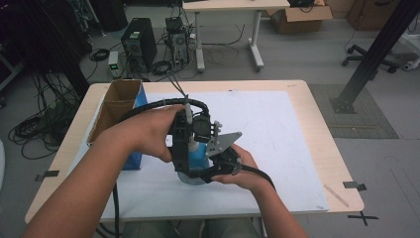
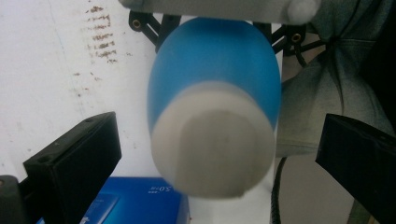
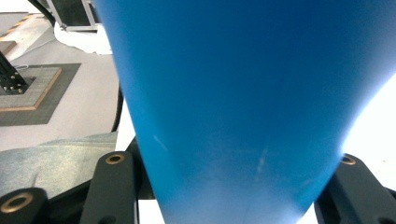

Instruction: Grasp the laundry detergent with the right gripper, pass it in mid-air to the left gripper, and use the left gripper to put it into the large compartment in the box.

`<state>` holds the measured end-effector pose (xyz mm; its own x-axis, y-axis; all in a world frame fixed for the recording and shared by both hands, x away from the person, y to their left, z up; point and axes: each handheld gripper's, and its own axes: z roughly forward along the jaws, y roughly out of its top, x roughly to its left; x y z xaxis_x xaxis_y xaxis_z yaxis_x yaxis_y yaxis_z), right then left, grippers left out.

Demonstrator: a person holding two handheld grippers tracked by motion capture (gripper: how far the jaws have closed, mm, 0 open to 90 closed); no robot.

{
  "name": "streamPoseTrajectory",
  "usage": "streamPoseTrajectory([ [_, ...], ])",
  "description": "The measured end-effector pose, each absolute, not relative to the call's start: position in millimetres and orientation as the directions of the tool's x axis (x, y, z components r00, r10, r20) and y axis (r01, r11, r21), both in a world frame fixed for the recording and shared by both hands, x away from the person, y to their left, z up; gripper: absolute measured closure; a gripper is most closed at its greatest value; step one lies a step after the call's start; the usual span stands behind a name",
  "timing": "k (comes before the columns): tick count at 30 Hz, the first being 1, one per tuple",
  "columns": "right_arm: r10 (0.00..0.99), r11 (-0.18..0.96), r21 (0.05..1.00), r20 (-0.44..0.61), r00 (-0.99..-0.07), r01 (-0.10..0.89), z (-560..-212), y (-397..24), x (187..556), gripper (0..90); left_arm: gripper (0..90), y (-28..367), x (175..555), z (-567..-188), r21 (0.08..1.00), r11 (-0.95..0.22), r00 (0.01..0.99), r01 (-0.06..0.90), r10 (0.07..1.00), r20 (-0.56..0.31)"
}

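Very little lettering can be read. In the left gripper view, small white characters are seen on the top face of the blue box (image 2: 135,205) at the lower edge of the picture; they appear upside down and blurred, and something like "50" followed by further marks is made out, though the reading cannot be confirmed. No label or brand is legible on the blue bottle (image 2: 215,93) or its pale cap. In the high view, no writing can be read on the cardboard box (image 1: 116,106).
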<state>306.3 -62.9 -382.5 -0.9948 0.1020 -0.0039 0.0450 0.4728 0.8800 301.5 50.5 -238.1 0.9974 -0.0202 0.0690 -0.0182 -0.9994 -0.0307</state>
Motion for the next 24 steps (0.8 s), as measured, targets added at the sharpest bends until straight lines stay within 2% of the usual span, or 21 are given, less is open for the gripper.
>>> streamPoseTrajectory([
  [24, 0.088, 0.460, 0.888, -0.036, -0.995, 0.009, -372.7, -59.9, 304.1, 44.8, 0.4, 47.3, 300.2, -246.5, -0.043, -0.999, 0.997, -0.020, -0.024, 0.071],
])
